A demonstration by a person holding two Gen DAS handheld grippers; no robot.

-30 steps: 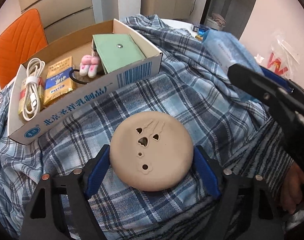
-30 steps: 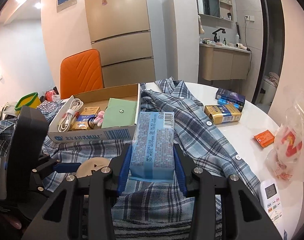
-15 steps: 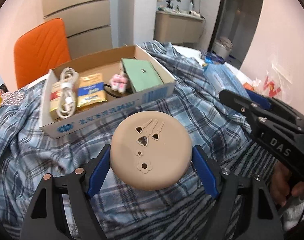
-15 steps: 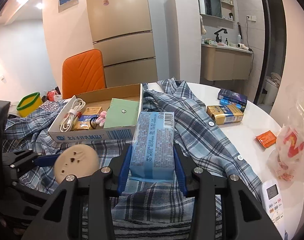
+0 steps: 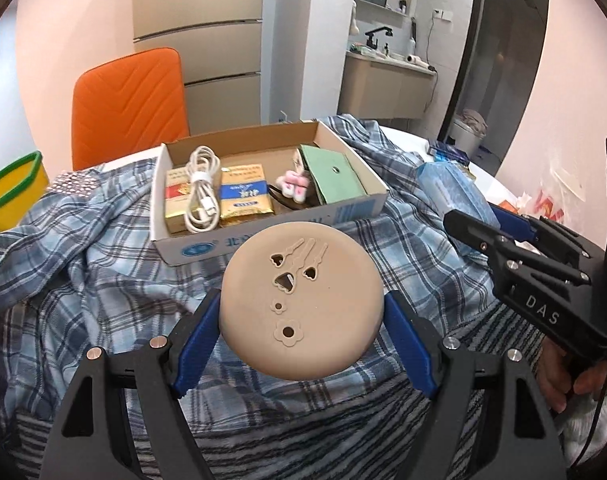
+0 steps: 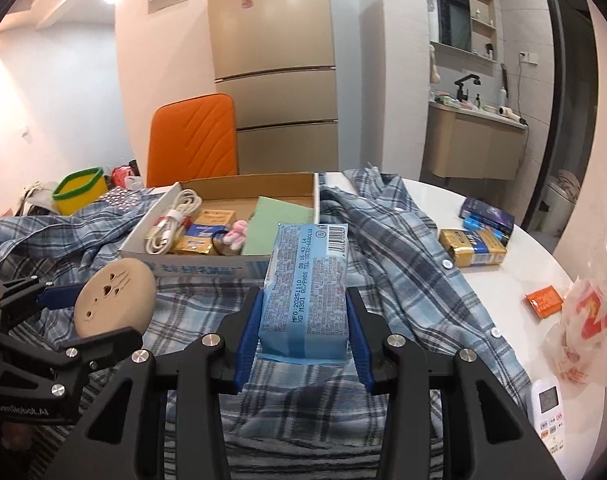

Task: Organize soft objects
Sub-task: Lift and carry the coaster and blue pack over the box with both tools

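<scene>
My left gripper (image 5: 303,320) is shut on a round beige soft pad (image 5: 301,300) with small cut-out holes, lifted above the blue plaid shirt (image 5: 103,280). The same pad (image 6: 113,302) shows at the left of the right wrist view, between the left gripper's blue fingers (image 6: 59,296). My right gripper (image 6: 303,328) is shut on a light blue tissue pack (image 6: 307,284), held just above the shirt (image 6: 403,248). Behind both lies an open cardboard box (image 5: 263,240) holding a white cable, yellow packets, a pink toy and a green pouch.
An orange chair (image 6: 193,138) stands behind the table. A yellow tub with a green rim (image 6: 77,192) sits at the far left. On the white table (image 6: 515,264) at the right lie a gold packet, a dark blue box, an orange sachet, a plastic bag and a remote.
My left gripper has risen and pulled back with the beige pad, so the box now sits farther away and more of the room shows. The right gripper has stayed nearly still with the tissue pack.
</scene>
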